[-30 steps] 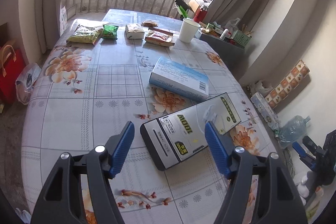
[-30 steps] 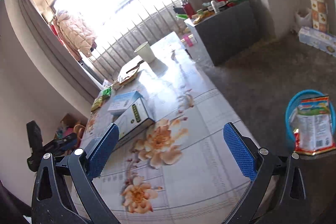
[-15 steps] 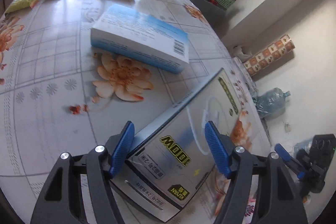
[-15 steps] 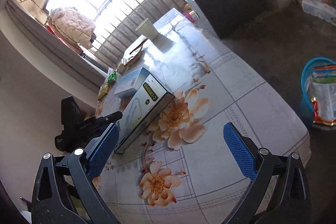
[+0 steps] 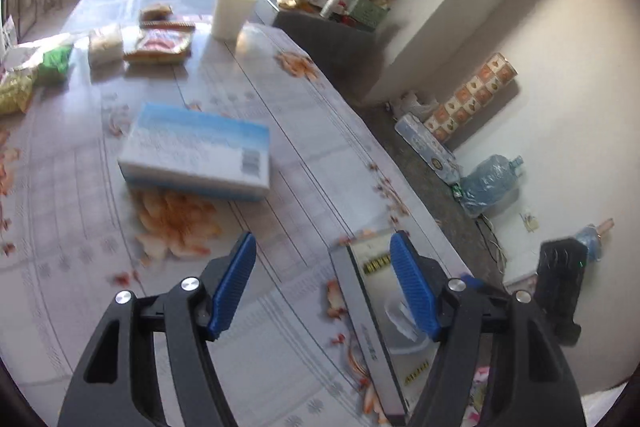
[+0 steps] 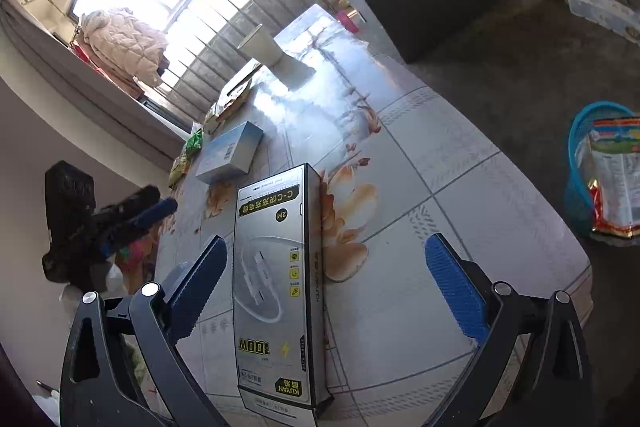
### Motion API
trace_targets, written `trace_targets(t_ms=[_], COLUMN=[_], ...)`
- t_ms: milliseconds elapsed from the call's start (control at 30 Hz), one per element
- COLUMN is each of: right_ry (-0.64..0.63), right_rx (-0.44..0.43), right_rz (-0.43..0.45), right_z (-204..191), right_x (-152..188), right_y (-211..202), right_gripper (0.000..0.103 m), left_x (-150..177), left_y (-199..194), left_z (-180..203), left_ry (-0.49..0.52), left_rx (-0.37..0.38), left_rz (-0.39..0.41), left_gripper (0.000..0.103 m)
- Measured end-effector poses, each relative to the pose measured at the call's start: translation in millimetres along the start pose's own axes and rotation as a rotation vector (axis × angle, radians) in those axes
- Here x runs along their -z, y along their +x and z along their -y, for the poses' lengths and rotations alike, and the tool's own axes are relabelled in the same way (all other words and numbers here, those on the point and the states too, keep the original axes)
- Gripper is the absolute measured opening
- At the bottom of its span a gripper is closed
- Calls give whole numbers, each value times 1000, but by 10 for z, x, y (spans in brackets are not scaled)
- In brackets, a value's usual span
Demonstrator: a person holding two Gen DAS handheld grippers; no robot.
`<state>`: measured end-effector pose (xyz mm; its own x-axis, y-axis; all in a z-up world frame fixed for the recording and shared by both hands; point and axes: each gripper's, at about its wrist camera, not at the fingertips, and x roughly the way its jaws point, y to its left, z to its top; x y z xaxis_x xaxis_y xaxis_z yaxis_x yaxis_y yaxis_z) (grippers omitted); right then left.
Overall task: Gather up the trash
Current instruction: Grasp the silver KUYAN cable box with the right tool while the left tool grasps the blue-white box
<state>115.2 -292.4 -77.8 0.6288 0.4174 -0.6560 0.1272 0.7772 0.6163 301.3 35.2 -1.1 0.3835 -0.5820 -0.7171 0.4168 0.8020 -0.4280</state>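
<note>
The silver box [image 6: 276,279] looks light, stiff, glossy — likely slippery. Take it across its long sides; the right gripper [image 6: 326,277] gapes wide over it — nothing held.

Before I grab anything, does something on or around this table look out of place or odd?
Nothing spilled or broken. The silver cable box lies flat near the table's near edge, between the right claw's open jaws. A snack bag sticks out of the blue basket on the floor.

Glossy silver cardboard box [image 6: 276,279]; shiny plastic floral tablecloth [image 6: 420,187].
</note>
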Motion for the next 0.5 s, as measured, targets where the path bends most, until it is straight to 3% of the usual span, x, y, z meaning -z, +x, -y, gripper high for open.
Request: trace_targets(t_ms=[100, 267, 400, 500], right_ry=[12, 30, 41, 41], right_rx=[-4, -2, 11, 7], right_rz=[-8, -5, -5, -3], right_z=[30, 92, 137, 143], right_x=[0, -8, -8, -7], right_y=[20, -33, -82, -111], right_gripper=[96, 96, 96, 96], left_x=[-569, -1216, -1200, -1022], left_y=[307, 944, 1336, 1185], left_z=[-308, -789, -1048, -1104], left_ry=[0, -31, -40, -89], left_rx=[-173, -332, -458, -405], left_rz=[41, -37, -193, -217], left_gripper=[67, 67, 67, 67])
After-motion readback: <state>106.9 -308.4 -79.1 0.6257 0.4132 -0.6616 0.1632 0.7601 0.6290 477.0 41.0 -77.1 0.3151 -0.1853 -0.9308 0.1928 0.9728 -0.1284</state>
